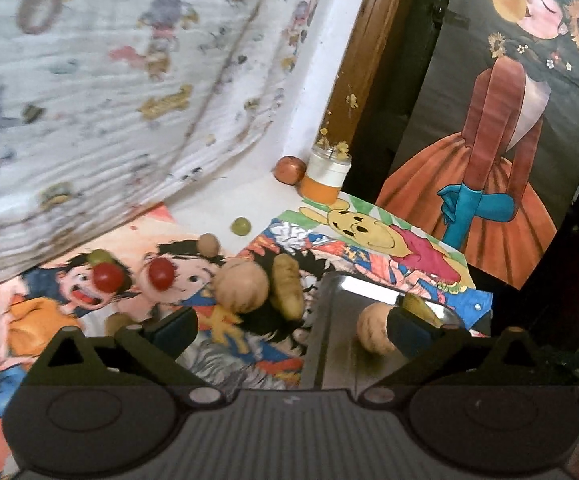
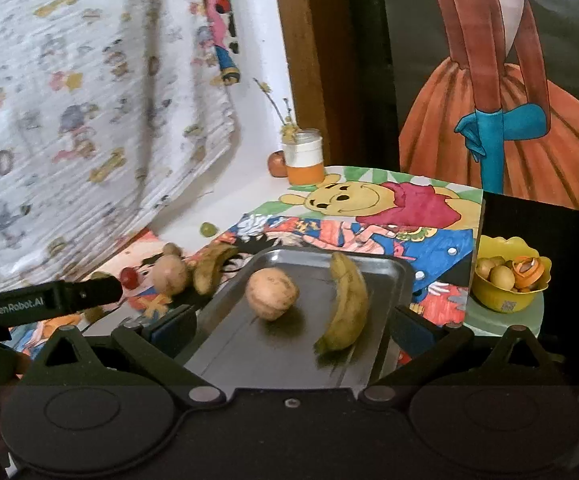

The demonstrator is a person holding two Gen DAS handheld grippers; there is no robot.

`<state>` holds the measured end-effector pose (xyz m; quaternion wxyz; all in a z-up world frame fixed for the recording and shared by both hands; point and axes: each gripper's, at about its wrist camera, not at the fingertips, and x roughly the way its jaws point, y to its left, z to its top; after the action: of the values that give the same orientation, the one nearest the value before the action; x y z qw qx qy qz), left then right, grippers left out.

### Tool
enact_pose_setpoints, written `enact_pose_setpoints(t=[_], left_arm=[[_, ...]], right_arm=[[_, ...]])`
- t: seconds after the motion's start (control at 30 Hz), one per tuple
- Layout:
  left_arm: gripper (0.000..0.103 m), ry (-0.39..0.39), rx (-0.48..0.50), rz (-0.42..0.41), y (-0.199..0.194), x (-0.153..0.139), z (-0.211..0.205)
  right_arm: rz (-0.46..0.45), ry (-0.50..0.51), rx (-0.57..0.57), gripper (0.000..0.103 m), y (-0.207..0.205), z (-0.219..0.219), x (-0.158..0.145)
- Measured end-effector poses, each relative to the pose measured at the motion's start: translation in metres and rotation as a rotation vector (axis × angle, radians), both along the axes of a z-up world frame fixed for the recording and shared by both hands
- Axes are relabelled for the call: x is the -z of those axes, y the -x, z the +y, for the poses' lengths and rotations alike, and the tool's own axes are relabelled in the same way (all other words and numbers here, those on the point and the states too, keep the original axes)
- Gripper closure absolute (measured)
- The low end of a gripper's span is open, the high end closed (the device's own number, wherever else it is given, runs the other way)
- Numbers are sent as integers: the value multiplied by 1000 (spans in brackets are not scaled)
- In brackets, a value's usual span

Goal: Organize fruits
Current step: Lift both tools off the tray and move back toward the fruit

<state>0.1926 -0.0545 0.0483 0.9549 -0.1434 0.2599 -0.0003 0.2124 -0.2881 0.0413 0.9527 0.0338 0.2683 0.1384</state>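
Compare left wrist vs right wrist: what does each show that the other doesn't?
Left wrist only: two red cherry tomatoes, both clear. Right wrist only: yellow bowl of small fruit beside the mat, and the whole banana on the metal tray. Both: the tray, the round tan fruit on it, the second round fruit and banana on the mat, the orange-banded jar. Both grippers open, holding nothing.

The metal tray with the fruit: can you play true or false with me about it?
1. A yellow banana lies on the silver metal tray. True.
2. The tray holds two red cherry tomatoes. False: both tomatoes sit on the cartoon mat.
3. The right tongs are squeezing the round brown fruit. False: they are open, holding nothing.
4. The left tongs are open. True.
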Motion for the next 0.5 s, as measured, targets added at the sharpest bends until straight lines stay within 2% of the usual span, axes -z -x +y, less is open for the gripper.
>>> enact_pose_setpoints(t=[0.2, 0.4, 0.5], left_arm=[[0, 32, -3, 50, 36, 2, 23], [0, -21, -40, 78, 78, 6, 45], [0, -18, -30, 89, 93, 9, 54]], right_arm=[[18, -11, 3, 1, 39, 11, -5], [118, -104, -15, 1, 72, 20, 2], [147, -126, -8, 1, 88, 26, 8]])
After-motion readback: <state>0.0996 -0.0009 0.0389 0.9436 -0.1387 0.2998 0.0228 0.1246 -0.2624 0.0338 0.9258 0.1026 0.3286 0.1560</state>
